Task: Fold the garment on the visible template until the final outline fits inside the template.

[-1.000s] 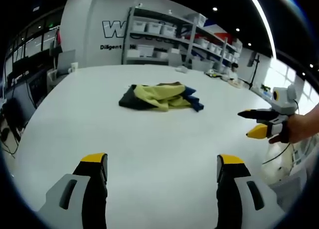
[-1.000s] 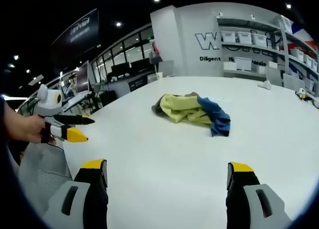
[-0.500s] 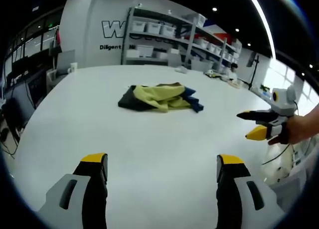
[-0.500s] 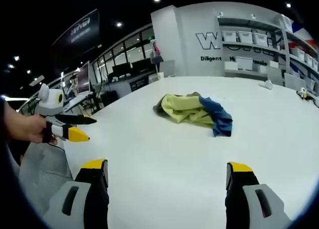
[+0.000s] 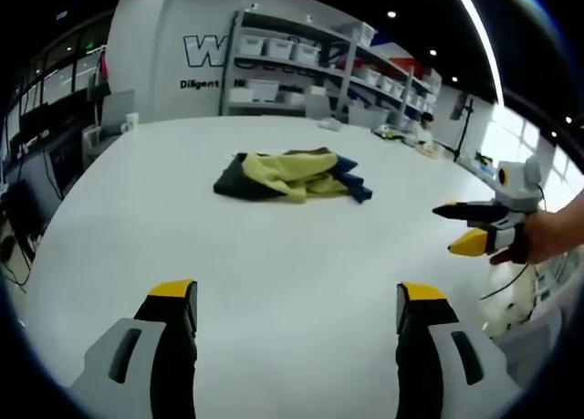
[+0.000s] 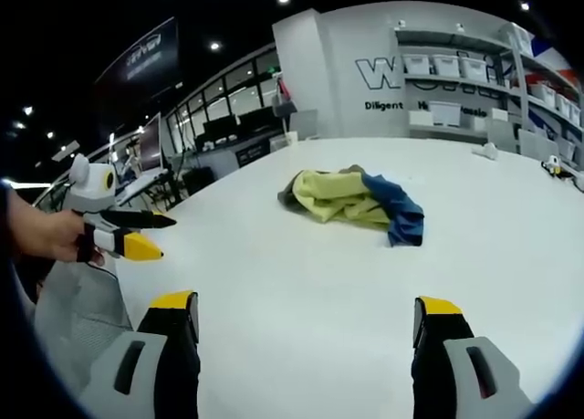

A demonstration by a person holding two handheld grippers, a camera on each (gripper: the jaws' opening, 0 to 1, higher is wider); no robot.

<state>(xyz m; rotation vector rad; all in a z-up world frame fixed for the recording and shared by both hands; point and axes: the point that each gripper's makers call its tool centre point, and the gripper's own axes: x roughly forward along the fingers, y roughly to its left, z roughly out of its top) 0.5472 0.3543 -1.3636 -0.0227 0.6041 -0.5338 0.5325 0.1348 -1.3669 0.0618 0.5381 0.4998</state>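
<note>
A crumpled garment in yellow, dark grey and blue lies in a heap near the middle of the white table; in the right gripper view the garment shows its blue part to the right. My left gripper is open above the near table, well short of the heap, and it also shows as the left gripper, held in a hand. My right gripper is open too, with nothing between its jaws, and appears as the right gripper off the table's side.
Shelves with white bins stand behind the table, against a wall with lettering. Small items lie at the far table edge. Desks with monitors line the left side. A grey chair sits by the table's rim.
Both views have shifted slightly; the garment sits a touch higher in the pictures. The garment itself has not moved, and both grippers stay open.
</note>
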